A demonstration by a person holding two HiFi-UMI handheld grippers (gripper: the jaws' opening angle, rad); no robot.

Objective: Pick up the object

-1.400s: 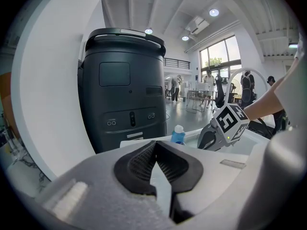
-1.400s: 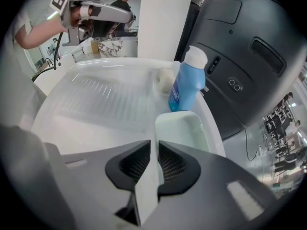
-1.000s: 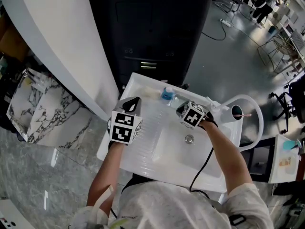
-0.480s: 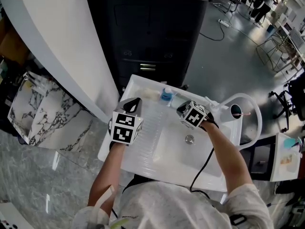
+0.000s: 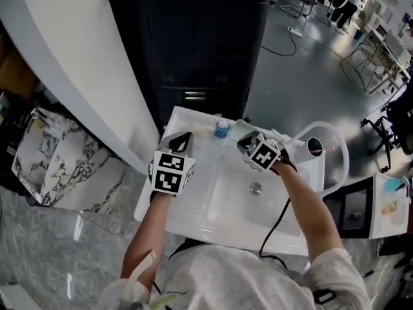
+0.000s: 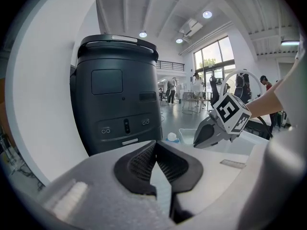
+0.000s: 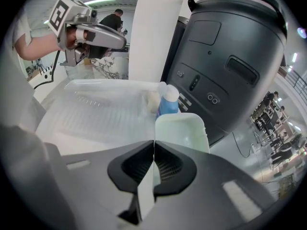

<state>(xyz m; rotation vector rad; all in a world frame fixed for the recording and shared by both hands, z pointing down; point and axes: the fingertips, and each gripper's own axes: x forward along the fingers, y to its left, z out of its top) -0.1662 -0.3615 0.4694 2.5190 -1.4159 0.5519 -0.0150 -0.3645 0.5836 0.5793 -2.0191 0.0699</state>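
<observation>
Over the sink (image 5: 193,228), your right gripper (image 7: 154,150) pinches the thin rim of the pale tub (image 7: 181,131) to lift it; your left gripper (image 6: 156,150) hovers clenched, empty.

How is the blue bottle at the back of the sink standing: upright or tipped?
Upright: in the right gripper view the blue bottle stands straight, with its white cap at the top.

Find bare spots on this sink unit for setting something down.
Free: the ribbed draining board between the left gripper and the basin, and the basin floor around the drain. Crowded: the back edge, with the blue bottle, pale container and right gripper.
</observation>
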